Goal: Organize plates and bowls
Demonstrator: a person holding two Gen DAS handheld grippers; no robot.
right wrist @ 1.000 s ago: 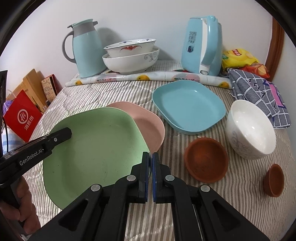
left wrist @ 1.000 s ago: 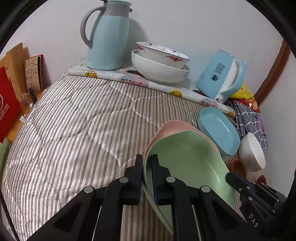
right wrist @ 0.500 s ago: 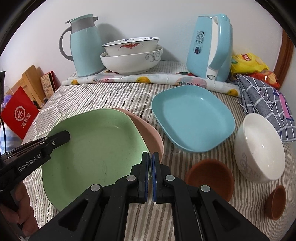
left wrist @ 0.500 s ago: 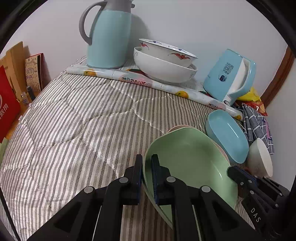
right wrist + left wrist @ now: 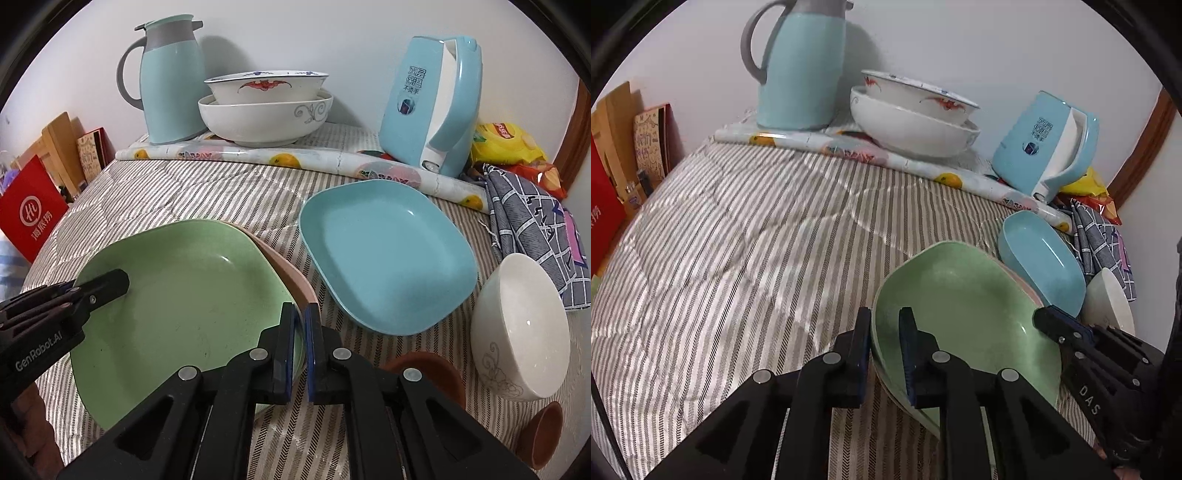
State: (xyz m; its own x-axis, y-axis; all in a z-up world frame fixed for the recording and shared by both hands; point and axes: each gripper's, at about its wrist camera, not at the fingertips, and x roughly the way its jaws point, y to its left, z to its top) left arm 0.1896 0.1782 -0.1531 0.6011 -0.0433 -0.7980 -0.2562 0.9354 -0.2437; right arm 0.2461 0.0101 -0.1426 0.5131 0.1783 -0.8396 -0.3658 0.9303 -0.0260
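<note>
My left hand-held gripper (image 5: pixel 884 334) pinches the near rim of the green plate (image 5: pixel 960 306), one finger above and one beneath. My right hand-held gripper (image 5: pixel 300 328) is pressed together on the opposite rim of the same plate, apparently catching the edge of the pink plate (image 5: pixel 291 273) that lies directly under it. The blue plate (image 5: pixel 384 254) sits just ahead and to the right of my right hand-held gripper on the striped bed cover (image 5: pixel 738 240), with the white bowl (image 5: pixel 521 328) further right and a brown bowl (image 5: pixel 424 365) close beside the fingers. Risks, as I judge them: uneven lift from either side could tilt the stack and slide the pink plate out; a wide swing could strike the blue plate.
</note>
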